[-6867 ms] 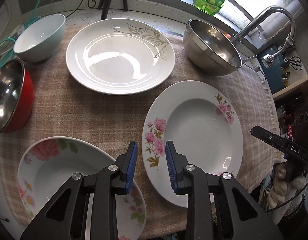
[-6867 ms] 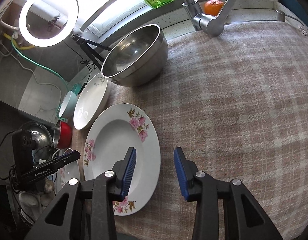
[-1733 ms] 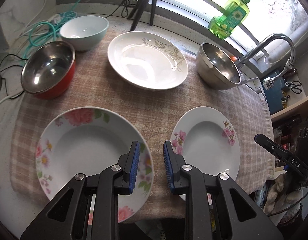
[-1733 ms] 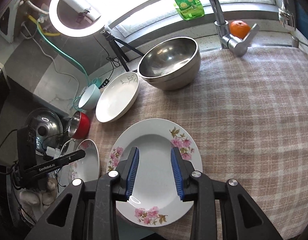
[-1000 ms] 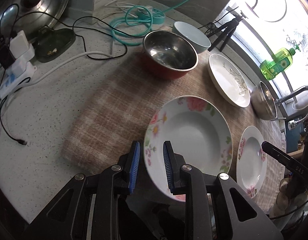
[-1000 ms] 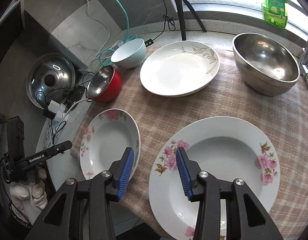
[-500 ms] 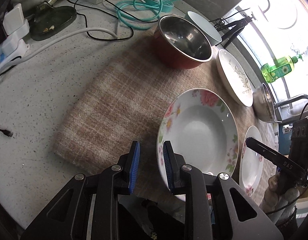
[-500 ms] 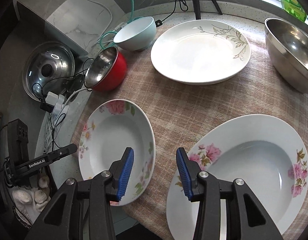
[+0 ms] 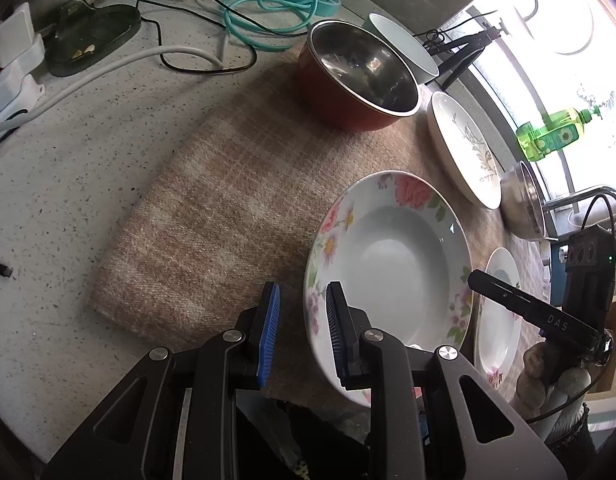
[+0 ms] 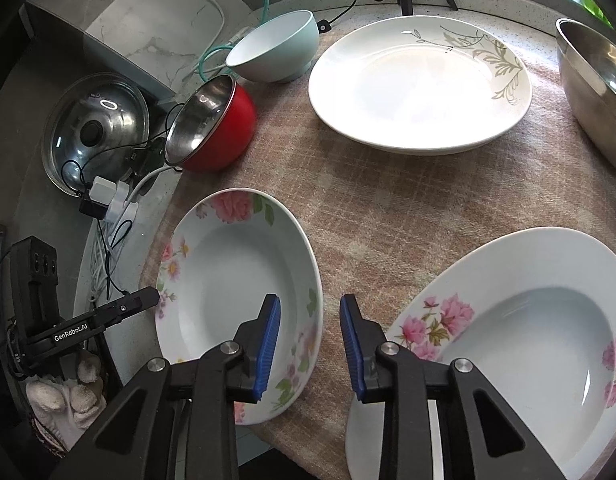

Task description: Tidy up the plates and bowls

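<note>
A deep plate with large pink roses (image 9: 392,264) lies at the front left of the checked cloth (image 9: 211,216); it also shows in the right wrist view (image 10: 235,280). My left gripper (image 9: 301,320) is open and empty, its fingers straddling that plate's left rim. My right gripper (image 10: 310,332) is open and empty, over the same plate's right rim. A second pink-flowered plate (image 10: 520,348) lies to the right. A white plate with grey leaves (image 10: 420,84), a red bowl (image 10: 215,120), a pale green bowl (image 10: 275,48) and a steel bowl (image 10: 596,92) stand farther back.
Cables, a teal hose (image 9: 275,4), plug adapters (image 9: 11,52) and a pot lid (image 10: 95,128) lie on the stone counter left of the cloth. A green soap bottle (image 9: 552,132) and a tap (image 9: 588,196) are by the window. The counter's front edge is just below both grippers.
My left gripper has moved closer to the rose plate's left rim. My right gripper has shifted left and lower, so the rose plate's right rim now sits between its fingers.
</note>
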`<move>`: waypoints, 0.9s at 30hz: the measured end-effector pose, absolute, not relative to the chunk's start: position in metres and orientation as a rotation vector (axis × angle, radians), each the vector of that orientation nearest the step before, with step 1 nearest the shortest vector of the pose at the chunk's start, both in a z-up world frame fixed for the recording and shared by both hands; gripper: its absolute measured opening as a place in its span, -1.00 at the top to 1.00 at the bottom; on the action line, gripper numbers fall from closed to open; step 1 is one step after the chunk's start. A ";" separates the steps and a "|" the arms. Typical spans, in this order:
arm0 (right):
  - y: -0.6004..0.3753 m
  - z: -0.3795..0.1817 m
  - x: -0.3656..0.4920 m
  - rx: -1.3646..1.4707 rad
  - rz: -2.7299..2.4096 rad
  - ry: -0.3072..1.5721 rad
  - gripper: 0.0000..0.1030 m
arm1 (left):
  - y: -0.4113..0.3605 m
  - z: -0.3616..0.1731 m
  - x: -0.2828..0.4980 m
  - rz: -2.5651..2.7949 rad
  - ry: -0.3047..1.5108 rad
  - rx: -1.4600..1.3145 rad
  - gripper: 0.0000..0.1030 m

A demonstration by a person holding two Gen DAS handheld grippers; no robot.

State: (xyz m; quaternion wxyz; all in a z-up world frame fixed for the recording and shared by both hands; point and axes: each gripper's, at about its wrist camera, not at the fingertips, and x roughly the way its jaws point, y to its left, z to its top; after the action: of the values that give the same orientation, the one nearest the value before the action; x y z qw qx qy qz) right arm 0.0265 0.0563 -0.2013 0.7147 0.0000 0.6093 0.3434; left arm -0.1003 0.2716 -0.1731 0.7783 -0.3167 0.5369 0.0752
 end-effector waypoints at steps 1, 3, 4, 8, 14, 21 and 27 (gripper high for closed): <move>0.056 -0.202 0.027 0.003 0.762 1.354 0.52 | 0.271 -0.173 -0.100 0.159 1.164 -0.682 0.57; 0.055 -0.204 0.027 0.014 0.766 1.363 0.57 | 0.269 -0.174 -0.098 0.154 1.171 -0.674 0.57; 0.055 -0.206 0.028 0.019 0.768 1.369 0.59 | 0.269 -0.174 -0.097 0.153 1.173 -0.673 0.57; 0.055 -0.210 0.029 0.035 0.773 1.383 0.61 | 0.267 -0.177 -0.095 0.145 1.184 -0.675 0.57; 0.056 -0.214 0.030 0.052 0.786 1.404 0.69 | 0.265 -0.180 -0.096 0.133 1.200 -0.675 0.69; 0.055 -0.219 0.031 0.077 0.791 1.420 0.78 | 0.263 -0.182 -0.094 0.128 1.208 -0.664 0.76; 0.057 -0.219 0.030 0.039 0.794 1.408 0.82 | 0.261 -0.181 -0.092 0.132 1.216 -0.635 0.75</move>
State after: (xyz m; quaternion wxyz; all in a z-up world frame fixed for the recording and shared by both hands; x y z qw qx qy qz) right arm 0.0303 0.0572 -0.2185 0.6904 0.0176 0.6299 0.3553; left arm -0.0919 0.2607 -0.1808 0.7720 -0.2928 0.5609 0.0609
